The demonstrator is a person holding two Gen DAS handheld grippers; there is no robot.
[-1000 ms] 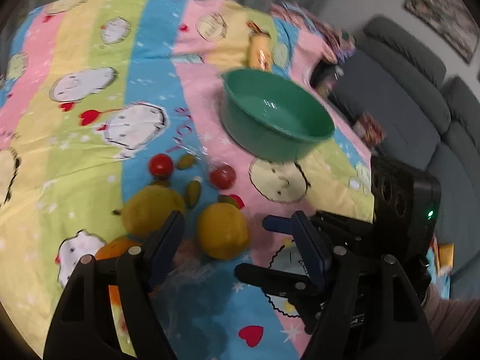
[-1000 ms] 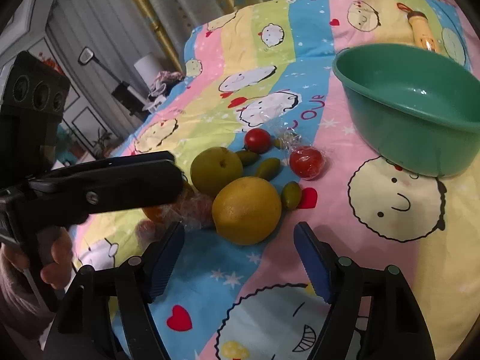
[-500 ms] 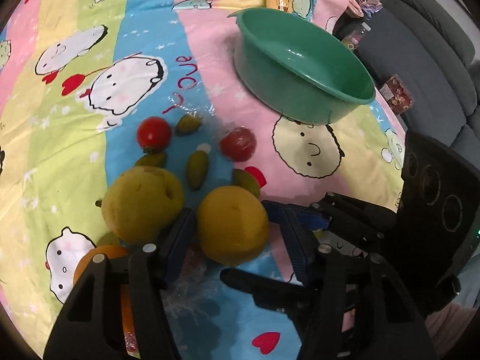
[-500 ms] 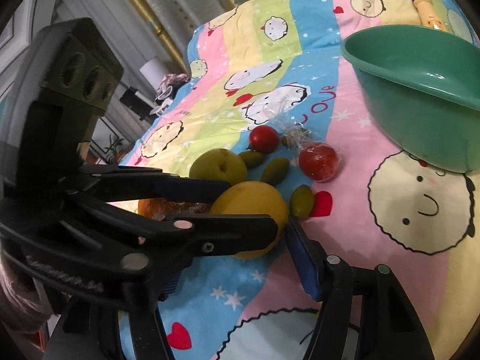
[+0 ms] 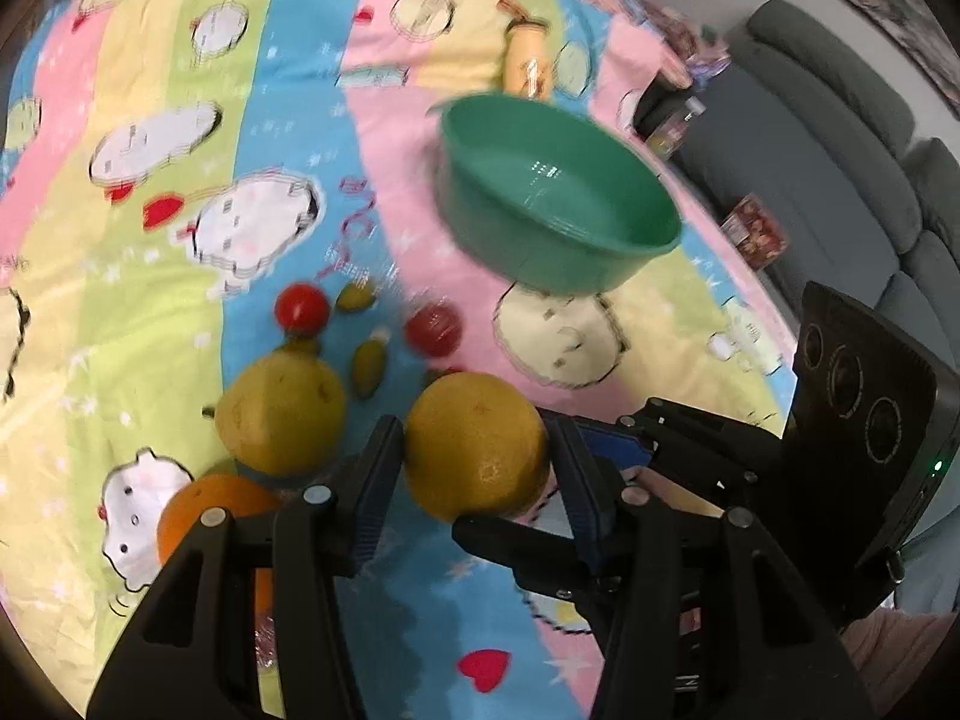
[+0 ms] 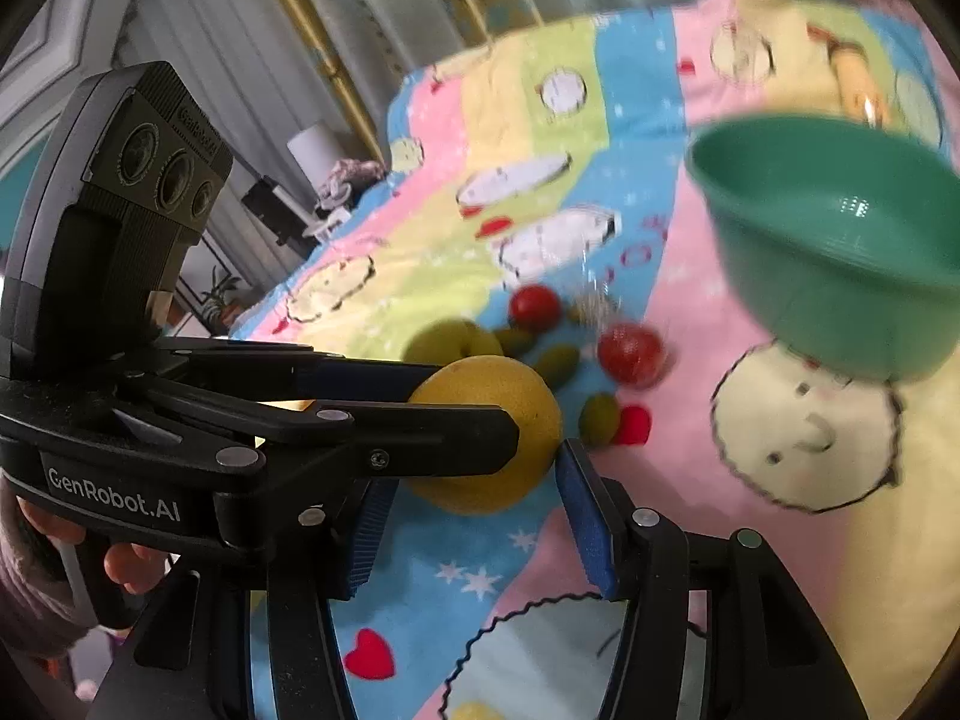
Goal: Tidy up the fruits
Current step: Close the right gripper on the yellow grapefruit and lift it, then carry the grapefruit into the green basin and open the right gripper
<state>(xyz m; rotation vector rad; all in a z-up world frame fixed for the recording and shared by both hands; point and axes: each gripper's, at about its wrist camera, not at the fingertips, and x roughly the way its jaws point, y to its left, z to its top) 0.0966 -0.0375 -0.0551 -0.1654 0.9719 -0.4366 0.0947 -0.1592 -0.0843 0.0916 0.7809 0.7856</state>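
My left gripper [image 5: 477, 459] is shut on a large yellow citrus fruit [image 5: 477, 444], held a little above the cloth; it also shows in the right wrist view [image 6: 510, 426]. My right gripper [image 6: 474, 528] is open and empty just below and behind the fruit. A green bowl [image 5: 555, 222] stands empty beyond. A yellow-green pear [image 5: 279, 414], an orange [image 5: 210, 510], two red tomatoes [image 5: 302, 307] [image 5: 433, 331] and small green fruits [image 5: 367, 360] lie on the cloth.
A colourful cartoon tablecloth [image 5: 150, 270] covers the table. A yellow bottle [image 5: 527, 63] lies behind the bowl. A grey sofa [image 5: 840, 138] stands past the table's right edge. Curtains and furniture [image 6: 300, 138] show at the left.
My left gripper moved in around the yellow citrus fruit, closed on it and lifted it a little. The view has tilted up toward the bowl.
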